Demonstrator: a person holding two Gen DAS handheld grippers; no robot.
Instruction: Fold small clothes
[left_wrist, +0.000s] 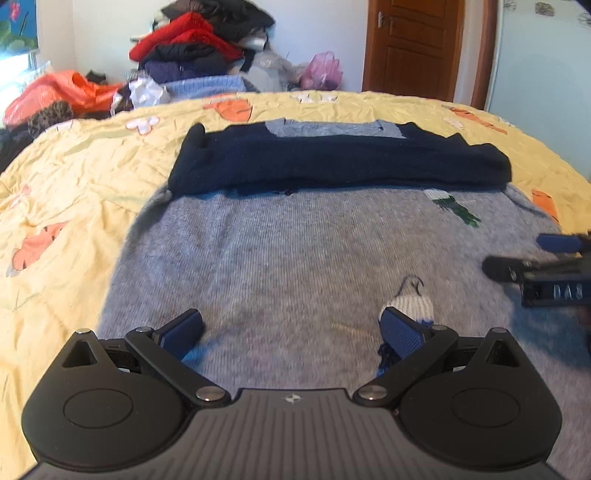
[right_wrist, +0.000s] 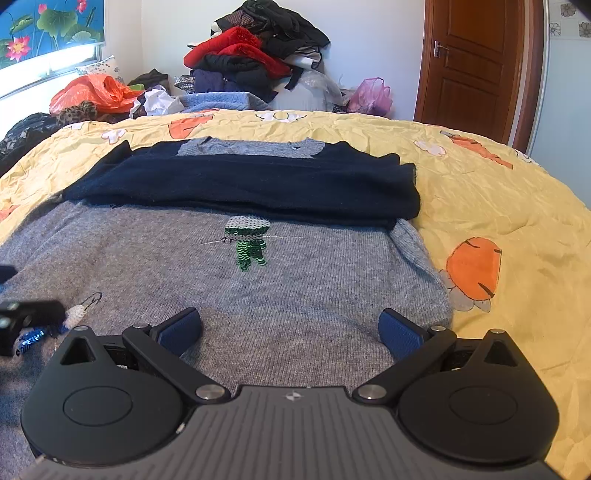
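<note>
A small grey knitted sweater (left_wrist: 295, 251) (right_wrist: 295, 288) lies flat on the yellow bed cover. Its navy sleeves (left_wrist: 332, 162) (right_wrist: 251, 181) are folded across the chest near the collar. A green sequin figure (right_wrist: 249, 242) (left_wrist: 456, 206) decorates the front, and a white and blue sequin patch (left_wrist: 413, 302) (right_wrist: 75, 314) sits lower. My left gripper (left_wrist: 291, 332) hovers open over the sweater's lower half, its right finger beside the white patch. Over the sweater's lower right part, my right gripper (right_wrist: 290, 332) is open and empty. The right gripper (left_wrist: 535, 266) shows at the left wrist view's right edge.
The yellow bed cover (right_wrist: 498, 206) with orange prints spreads around the sweater. Behind the bed stand a pile of red and dark clothes (right_wrist: 251, 55), an orange plastic bag (right_wrist: 92, 92), a pink bag (right_wrist: 371, 96) and a brown door (right_wrist: 476, 59).
</note>
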